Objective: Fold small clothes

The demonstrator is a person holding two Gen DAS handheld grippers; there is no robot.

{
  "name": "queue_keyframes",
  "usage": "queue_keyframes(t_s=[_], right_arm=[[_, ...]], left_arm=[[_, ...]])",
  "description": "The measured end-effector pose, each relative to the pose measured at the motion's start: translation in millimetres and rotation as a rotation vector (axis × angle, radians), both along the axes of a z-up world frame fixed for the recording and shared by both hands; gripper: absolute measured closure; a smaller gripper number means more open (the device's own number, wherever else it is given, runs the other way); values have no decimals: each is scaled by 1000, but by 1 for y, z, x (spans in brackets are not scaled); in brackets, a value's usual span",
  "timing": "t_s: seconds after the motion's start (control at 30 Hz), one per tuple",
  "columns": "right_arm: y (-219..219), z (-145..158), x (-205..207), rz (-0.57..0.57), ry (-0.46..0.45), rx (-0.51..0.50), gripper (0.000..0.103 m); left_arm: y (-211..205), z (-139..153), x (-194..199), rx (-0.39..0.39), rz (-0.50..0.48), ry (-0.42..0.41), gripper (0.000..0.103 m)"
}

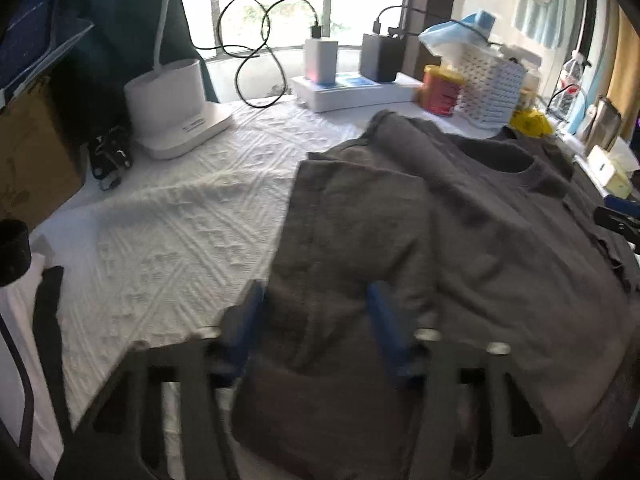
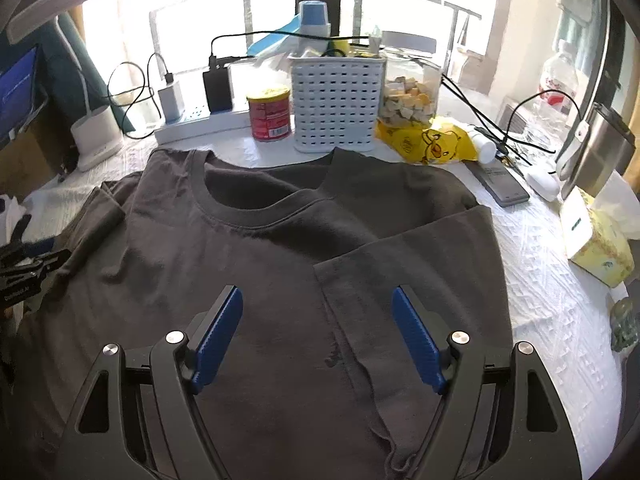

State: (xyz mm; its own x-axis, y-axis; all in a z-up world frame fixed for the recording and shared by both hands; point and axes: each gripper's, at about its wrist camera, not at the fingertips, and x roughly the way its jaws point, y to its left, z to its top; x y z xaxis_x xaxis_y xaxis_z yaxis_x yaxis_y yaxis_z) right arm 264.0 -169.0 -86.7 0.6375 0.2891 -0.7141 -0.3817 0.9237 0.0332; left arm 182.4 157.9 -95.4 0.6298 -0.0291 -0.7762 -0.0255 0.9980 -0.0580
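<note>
A dark T-shirt lies flat mid-tabletop on white textured cloth, clutter along the window edge. The left gripper straddles its folded sleeve, jaws apart; the right gripper hovers wide.

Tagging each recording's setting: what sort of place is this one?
Probably a lived-in home room, with a table by a window: a white textured tablecloth, household clutter such as a white basket, a snack jar and chargers, and a grey T-shirt spread out.
</note>
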Motion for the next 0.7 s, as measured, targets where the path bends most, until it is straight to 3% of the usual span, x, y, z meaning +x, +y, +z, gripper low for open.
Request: queue_keyframes(t_s=[0.03,0.1,0.37,0.57,0.7], right_arm=[[-3,1,-1,-3,-4,3,23],[-8,2,-2,-7,-10,9,23],[-32,7,-6,-36,-24,45,23],[-60,11,-10,-83,-41,76,23],[-83,12,-11,-113,-50,88,23]], left_arm=[[-1,0,-1,-7,7,0,91],[-4,2,-3,2,19,-4,96],[-7,31,-18,29,96,-108,97],[-38,56,-22,28,27,-205,97],[-58,56,-14,29,-11,-201,97]])
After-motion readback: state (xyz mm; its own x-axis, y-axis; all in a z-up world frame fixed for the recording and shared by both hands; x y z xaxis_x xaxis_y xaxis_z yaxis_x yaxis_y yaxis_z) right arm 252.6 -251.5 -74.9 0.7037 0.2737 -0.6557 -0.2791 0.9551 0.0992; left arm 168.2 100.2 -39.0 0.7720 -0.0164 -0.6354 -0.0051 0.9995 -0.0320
